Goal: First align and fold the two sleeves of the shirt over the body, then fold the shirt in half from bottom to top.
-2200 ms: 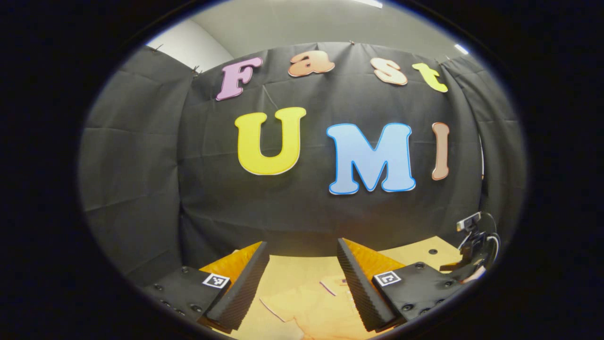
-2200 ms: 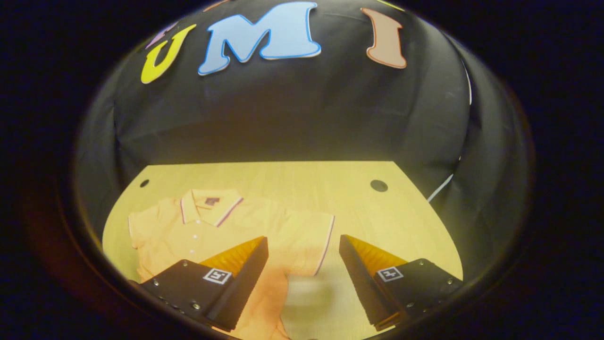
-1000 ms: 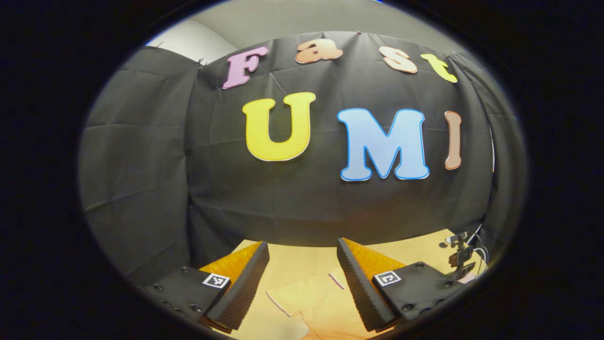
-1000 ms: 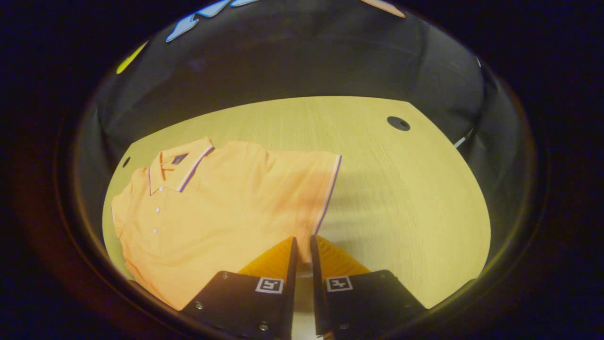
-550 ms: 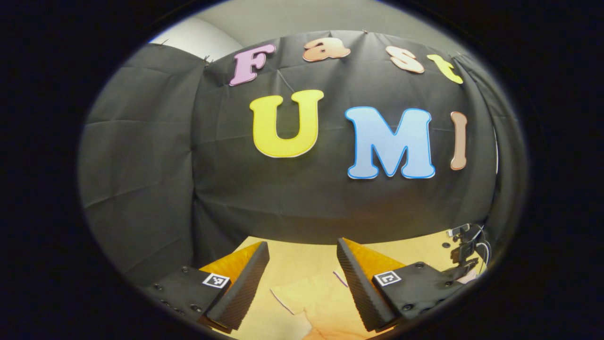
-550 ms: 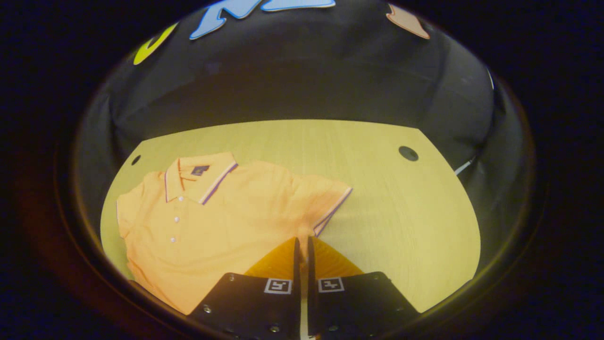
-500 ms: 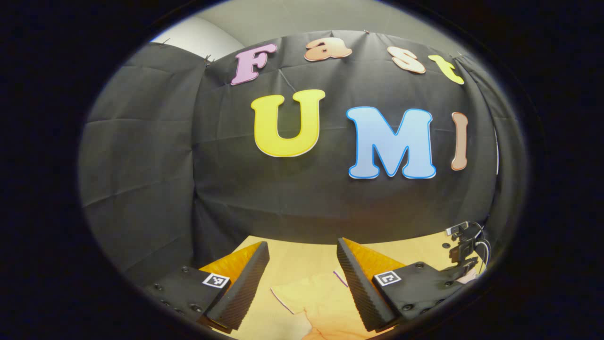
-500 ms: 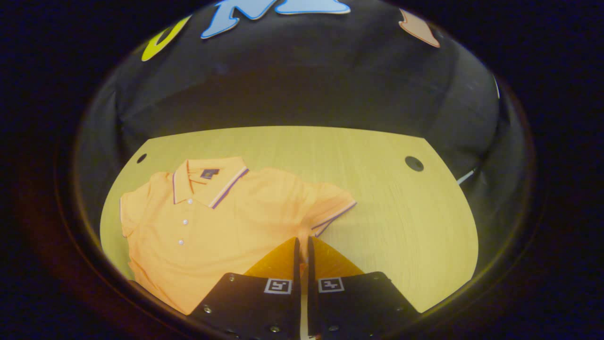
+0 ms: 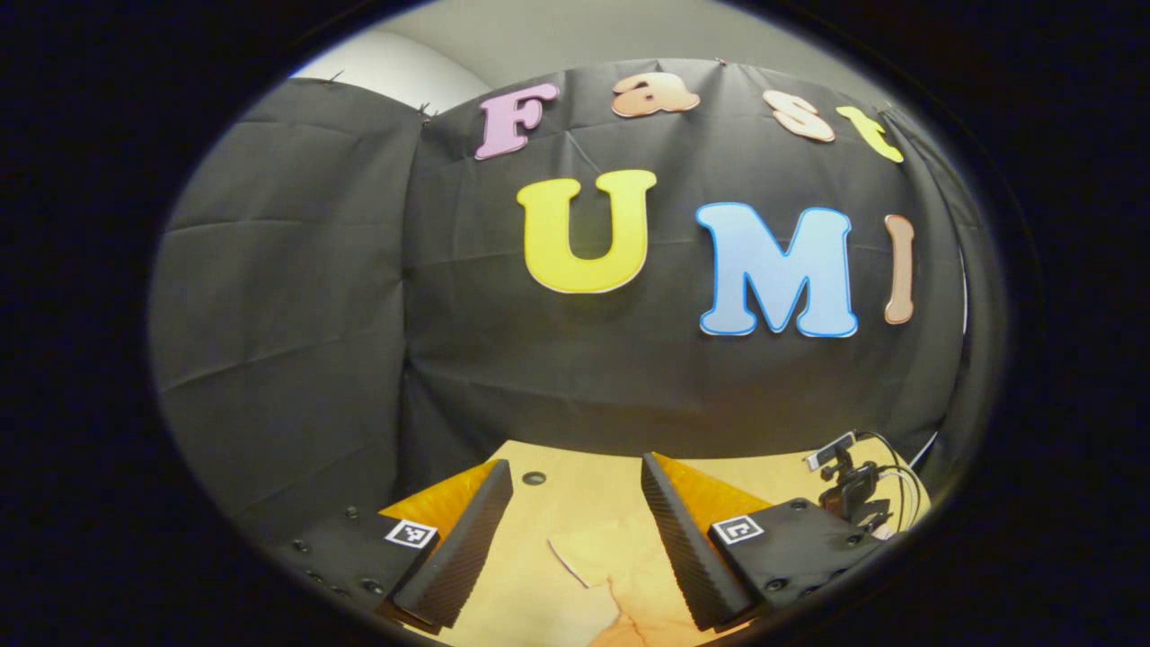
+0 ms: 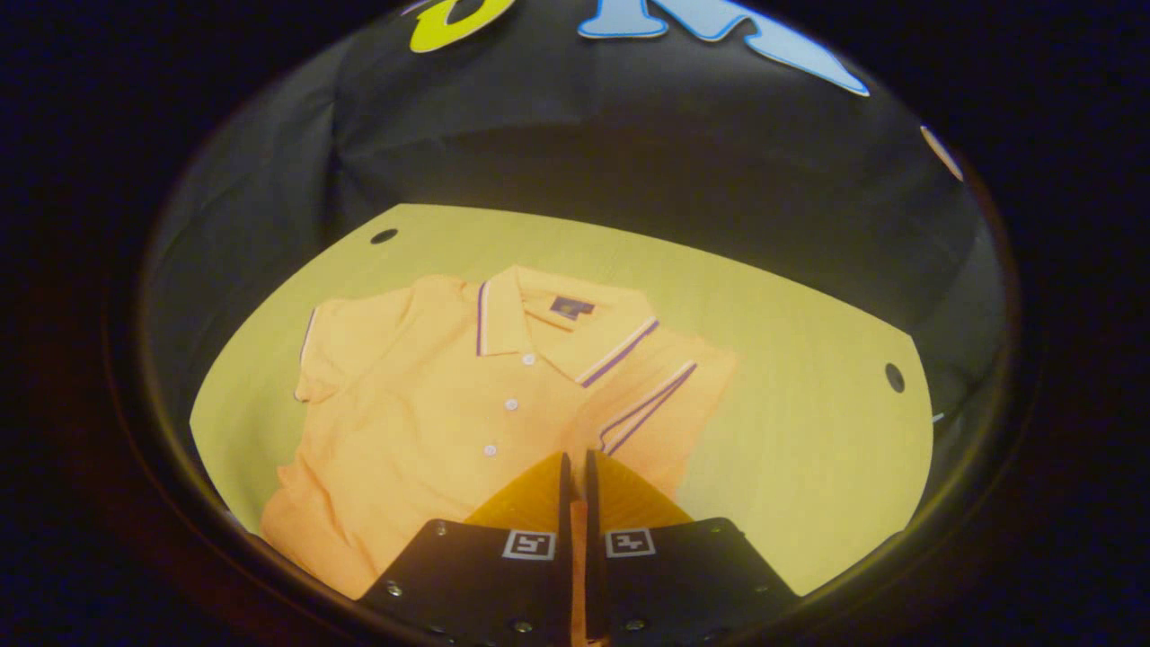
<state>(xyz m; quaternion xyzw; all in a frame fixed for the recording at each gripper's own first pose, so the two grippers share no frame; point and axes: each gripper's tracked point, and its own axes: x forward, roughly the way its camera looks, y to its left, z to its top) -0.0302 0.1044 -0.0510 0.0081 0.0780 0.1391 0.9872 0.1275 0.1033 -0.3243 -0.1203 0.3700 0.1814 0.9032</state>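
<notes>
An orange polo shirt [image 10: 431, 422] lies face up on the wooden table [image 10: 809, 449], collar [image 10: 557, 323] toward the wall. My right gripper [image 10: 575, 460] is shut on the shirt's right sleeve [image 10: 642, 409]. It holds the sleeve's striped hem folded in over the body. The other sleeve [image 10: 341, 346] lies flat, spread to the left. My left gripper [image 9: 575, 465] is open and empty, hovering above a sleeve edge of the shirt [image 9: 620, 566] near the table's back.
A small camera on a stand with cables [image 9: 853, 485] sits at the table's right edge. Round holes [image 10: 894, 377] [image 10: 384, 236] mark the tabletop's far corners, one also near the left gripper [image 9: 534, 478]. Black cloth walls close in behind.
The right gripper shut on the right sleeve's hem, lifted it and carried it inward over the shirt's body. The left gripper stayed open and swung slightly to its left.
</notes>
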